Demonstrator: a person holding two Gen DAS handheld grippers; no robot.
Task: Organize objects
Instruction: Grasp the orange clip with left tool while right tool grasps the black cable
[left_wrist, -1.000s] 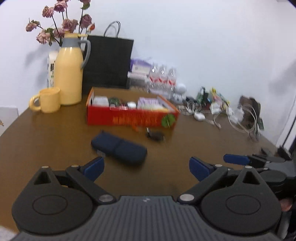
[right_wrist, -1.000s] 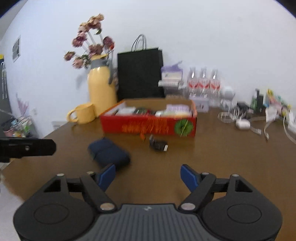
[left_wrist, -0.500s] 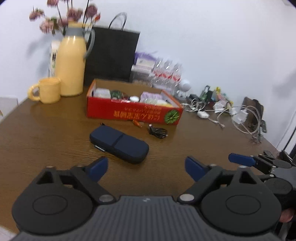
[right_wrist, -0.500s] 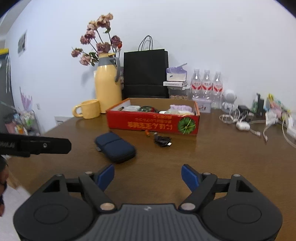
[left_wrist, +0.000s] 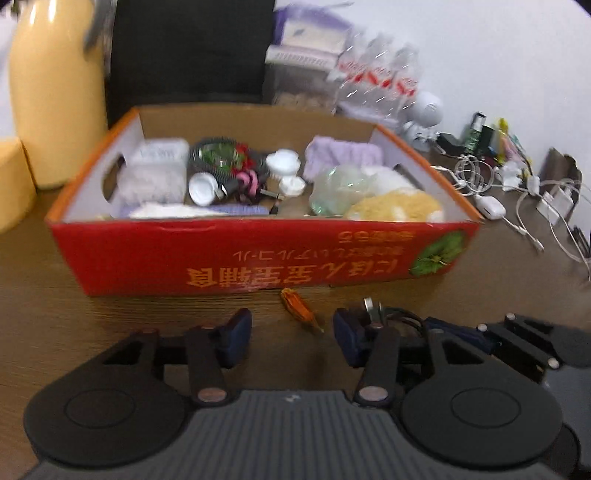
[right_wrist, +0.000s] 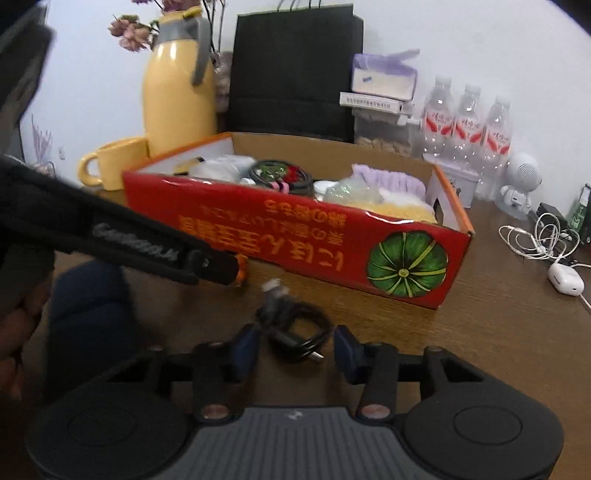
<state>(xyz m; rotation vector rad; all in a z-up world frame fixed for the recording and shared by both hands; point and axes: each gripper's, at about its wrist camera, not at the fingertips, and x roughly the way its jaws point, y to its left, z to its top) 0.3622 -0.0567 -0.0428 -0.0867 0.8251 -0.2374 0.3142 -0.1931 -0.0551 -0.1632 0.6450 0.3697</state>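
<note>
The brown surface (left_wrist: 44, 317) carried the red box (left_wrist: 258, 254), full of small items, with a yellow jug (right_wrist: 177, 99) behind it. Your left gripper (left_wrist: 291, 338) sat low before the box, its fingers (left_wrist: 236, 338) narrowed after just closing, a small orange piece (left_wrist: 299, 308) loose on the wood between them. Your right gripper (right_wrist: 293, 350) had also just been closing, fingers (right_wrist: 245, 349) either side of the coiled black cable (right_wrist: 295, 328), not visibly pressing it.
</note>
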